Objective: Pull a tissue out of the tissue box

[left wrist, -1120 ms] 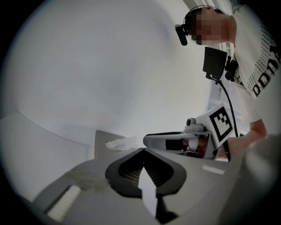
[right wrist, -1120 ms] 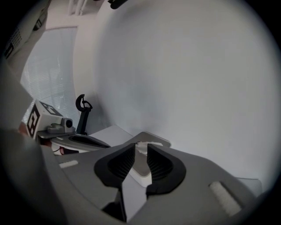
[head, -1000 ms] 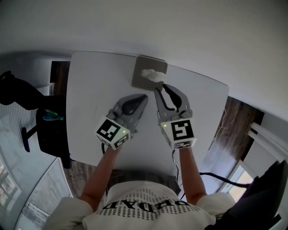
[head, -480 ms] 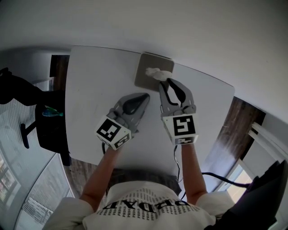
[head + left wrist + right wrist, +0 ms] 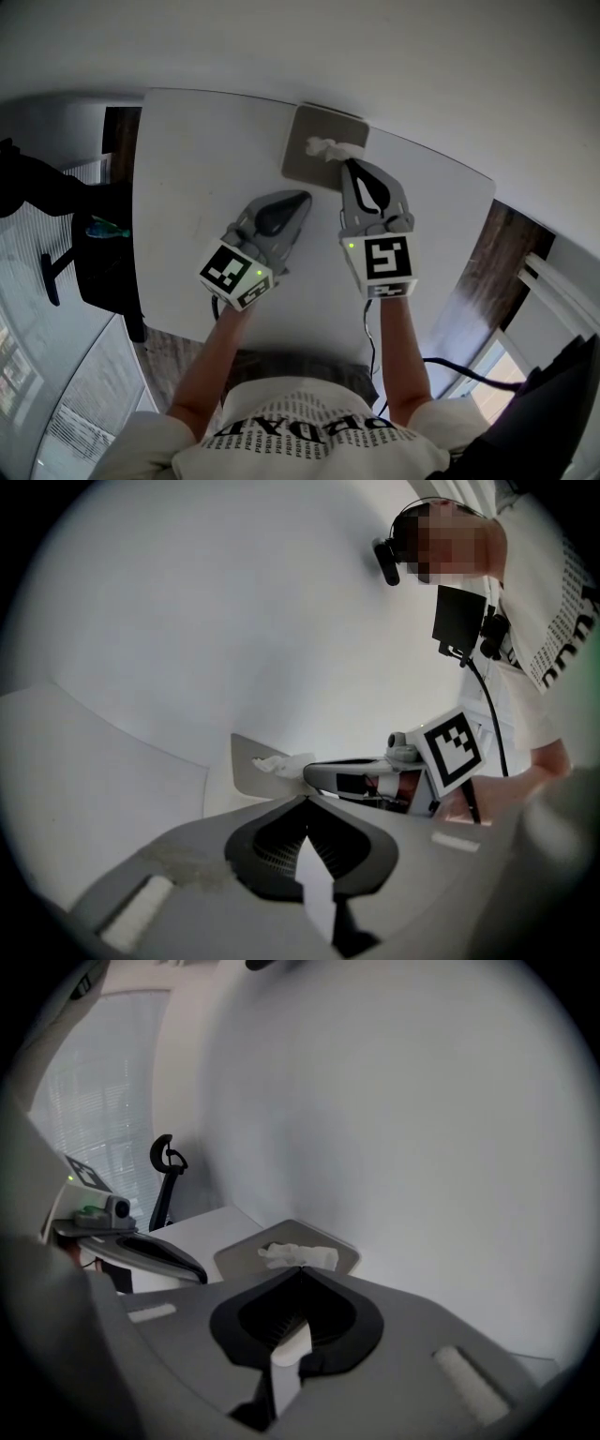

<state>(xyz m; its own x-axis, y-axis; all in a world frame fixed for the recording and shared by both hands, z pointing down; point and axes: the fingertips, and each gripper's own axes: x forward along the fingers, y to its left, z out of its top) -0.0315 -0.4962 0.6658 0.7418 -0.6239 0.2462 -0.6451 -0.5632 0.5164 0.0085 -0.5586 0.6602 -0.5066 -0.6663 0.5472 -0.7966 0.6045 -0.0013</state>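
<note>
A flat grey tissue box [image 5: 302, 167] lies at the far edge of the white table [image 5: 197, 178], against the wall. A crumpled white tissue [image 5: 325, 147] sticks up from its top. My right gripper [image 5: 348, 163] has its tips at the tissue's near end, jaws pressed together on it; in the right gripper view the tissue [image 5: 298, 1255] sits right at the tips [image 5: 300, 1268]. My left gripper [image 5: 306, 196] hovers over the table just short of the box, shut and empty. The left gripper view shows its tips [image 5: 306, 798], the box [image 5: 246, 771] and the tissue [image 5: 279, 762].
A black office chair [image 5: 37, 202] stands off the table's left side, and a green-and-blue item [image 5: 108, 230] lies on dark furniture there. A black cable [image 5: 459, 367] runs over the wooden floor at the right. The white wall rises directly behind the box.
My right gripper has moved forward to the tissue and its jaws have gone from open to shut. The left gripper has barely moved.
</note>
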